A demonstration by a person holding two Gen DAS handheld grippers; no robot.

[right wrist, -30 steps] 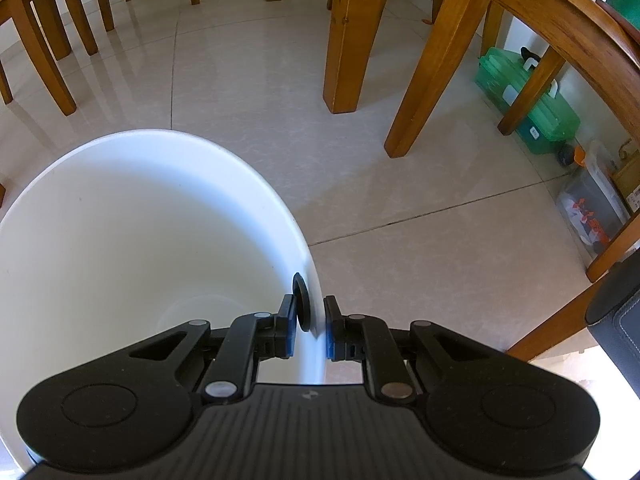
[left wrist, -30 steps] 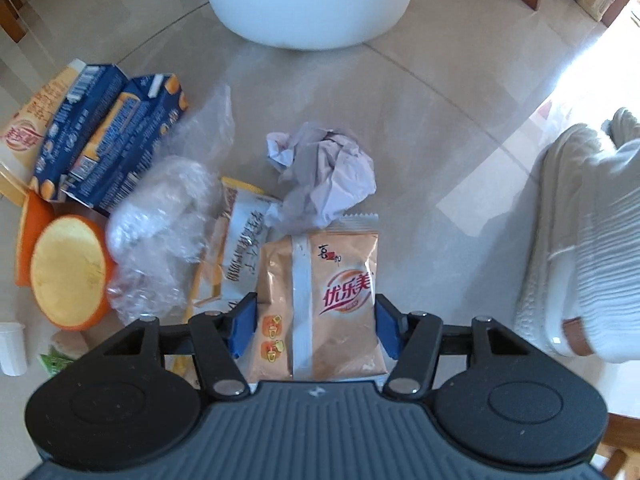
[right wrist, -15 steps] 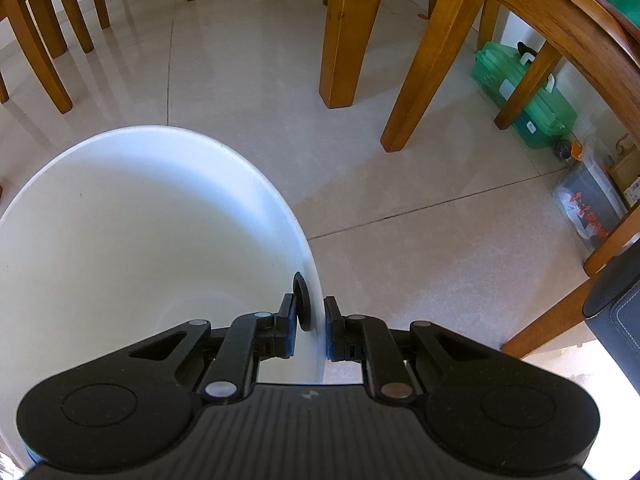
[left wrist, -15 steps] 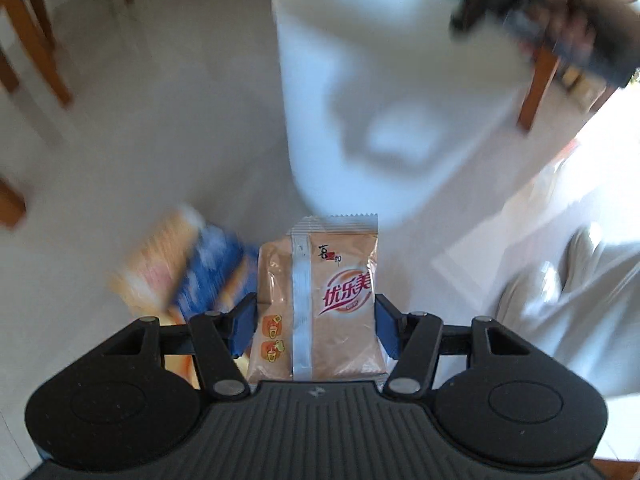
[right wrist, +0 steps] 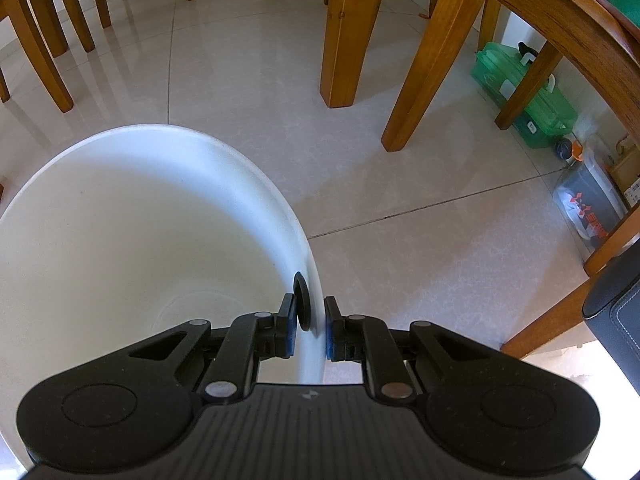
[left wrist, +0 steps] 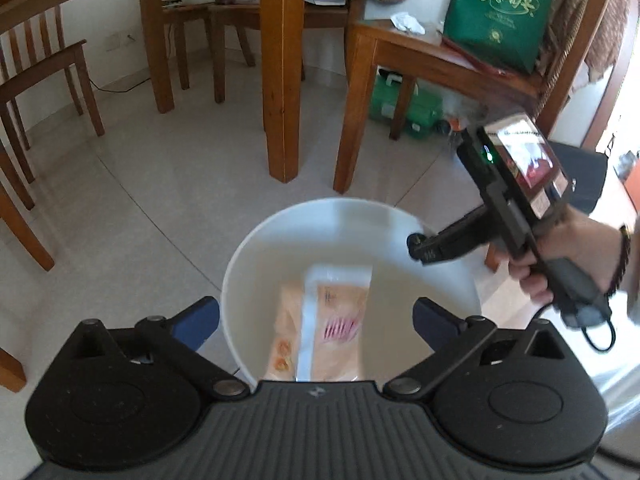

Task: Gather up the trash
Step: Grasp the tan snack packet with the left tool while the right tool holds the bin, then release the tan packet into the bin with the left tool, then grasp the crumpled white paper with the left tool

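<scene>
A white bucket (left wrist: pixel 256 264) stands on the tiled floor below my left gripper (left wrist: pixel 316 322), whose blue fingers are spread wide over its mouth. An orange snack packet (left wrist: pixel 332 328), blurred, is loose inside the bucket between the fingers and touches neither. In the right wrist view my right gripper (right wrist: pixel 311 330) is shut on the white bucket's rim (right wrist: pixel 310 264). Seen from the left wrist view, the right gripper (left wrist: pixel 424 246) pinches the rim at the bucket's right side, with a hand (left wrist: pixel 568 256) on its handle.
Wooden table legs (left wrist: pixel 282 80) and chairs (left wrist: pixel 44 80) stand on the floor behind the bucket. A green plastic box (right wrist: pixel 524 96) lies under a chair at the right. A dark green bag (left wrist: pixel 500 8) sits on a chair seat.
My left gripper has lifted away from the trash pile, swung over the bucket and opened; the orange packet has left its fingers and is falling into the bucket. The right gripper stays on the rim.
</scene>
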